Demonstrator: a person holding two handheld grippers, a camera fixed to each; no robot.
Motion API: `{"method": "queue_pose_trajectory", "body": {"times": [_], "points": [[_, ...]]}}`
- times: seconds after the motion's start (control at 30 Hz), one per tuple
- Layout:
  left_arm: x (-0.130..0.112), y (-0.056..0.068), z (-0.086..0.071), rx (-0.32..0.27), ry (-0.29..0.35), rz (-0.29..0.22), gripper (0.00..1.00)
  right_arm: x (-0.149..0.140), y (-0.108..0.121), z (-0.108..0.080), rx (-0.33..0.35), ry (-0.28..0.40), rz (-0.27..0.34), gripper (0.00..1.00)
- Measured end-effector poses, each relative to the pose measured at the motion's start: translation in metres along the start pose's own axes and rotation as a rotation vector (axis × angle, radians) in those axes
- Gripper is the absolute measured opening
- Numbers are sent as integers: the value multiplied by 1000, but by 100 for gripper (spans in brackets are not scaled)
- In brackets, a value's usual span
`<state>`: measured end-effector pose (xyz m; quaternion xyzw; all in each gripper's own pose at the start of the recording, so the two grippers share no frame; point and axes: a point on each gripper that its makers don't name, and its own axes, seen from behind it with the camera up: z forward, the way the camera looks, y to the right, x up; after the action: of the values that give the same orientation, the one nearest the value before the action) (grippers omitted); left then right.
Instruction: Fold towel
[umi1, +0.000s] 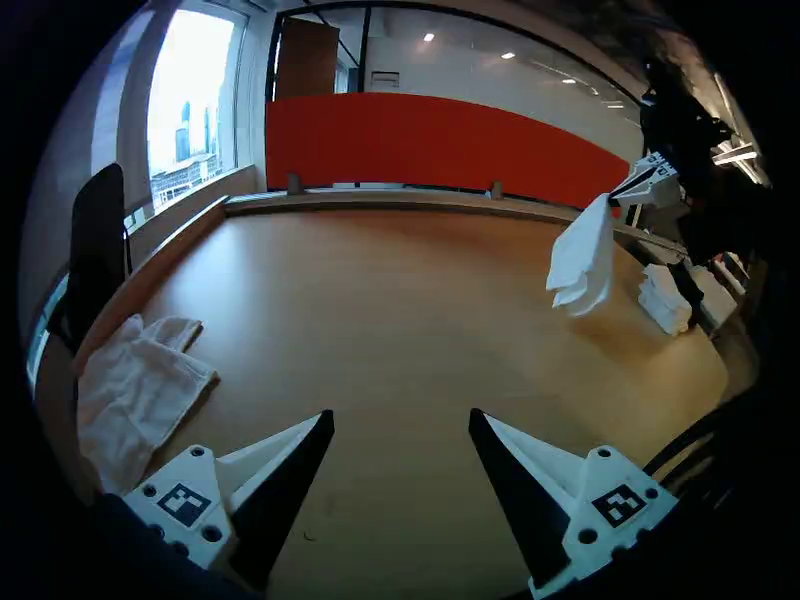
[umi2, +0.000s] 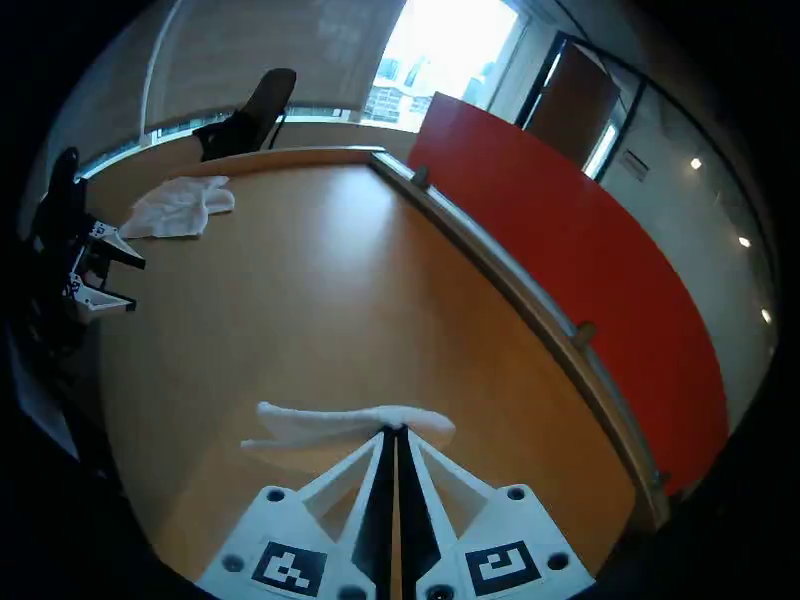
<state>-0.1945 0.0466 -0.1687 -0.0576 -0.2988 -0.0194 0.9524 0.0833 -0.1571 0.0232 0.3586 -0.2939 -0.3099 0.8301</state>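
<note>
In the left gripper view my left gripper (umi1: 400, 415) hovers open over the bare wooden table (umi1: 400, 320), nothing between its fingers. Far right, my right gripper (umi1: 622, 192) holds a folded white towel (umi1: 583, 262) that hangs above the table. In the right gripper view that gripper (umi2: 394, 432) is shut on the folded towel (umi2: 340, 423), which spreads sideways just past the fingertips. A rumpled white towel (umi1: 135, 390) lies at the table's left edge, seen also as the loose towel (umi2: 180, 207) far off, near the left gripper (umi2: 130, 280).
A stack of folded white towels (umi1: 664, 300) sits at the table's right edge. A red partition (umi1: 440, 145) runs along the far side behind a raised ledge. A black chair (umi1: 95, 250) stands by the window at left.
</note>
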Motion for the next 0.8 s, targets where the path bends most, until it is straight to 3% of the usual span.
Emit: {"method": "queue_pose_trajectory", "body": {"times": [0.8], "points": [[6,11,3,-5,-20,14,100,-75,94,-51,-66,-79,88,2]]}}
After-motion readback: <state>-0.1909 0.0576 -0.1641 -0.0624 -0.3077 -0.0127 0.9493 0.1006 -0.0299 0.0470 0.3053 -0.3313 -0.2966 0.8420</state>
